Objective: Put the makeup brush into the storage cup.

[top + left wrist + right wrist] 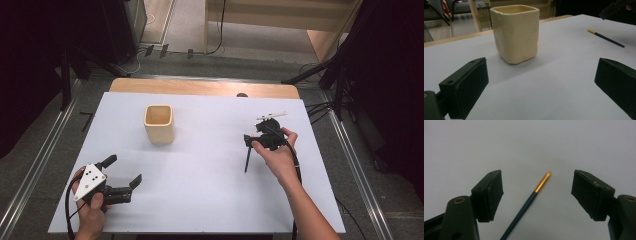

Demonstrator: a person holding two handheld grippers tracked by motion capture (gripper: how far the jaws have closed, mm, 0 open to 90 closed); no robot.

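over pencil (529, 205) — right hand-held gripper (537, 195) spread wide, touching nothing; left hand-held gripper (541, 82) spread too

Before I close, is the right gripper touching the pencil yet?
Apart: the right gripper view shows the pencil lying between the open right gripper fingers, white table on both sides.

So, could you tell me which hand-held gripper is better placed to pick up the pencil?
The right hand-held gripper. Its open jaws already sit on either side of the pencil on the white table. The left hand-held gripper, also open, sits at the near left corner and faces the cream cup, well away from the pencil.
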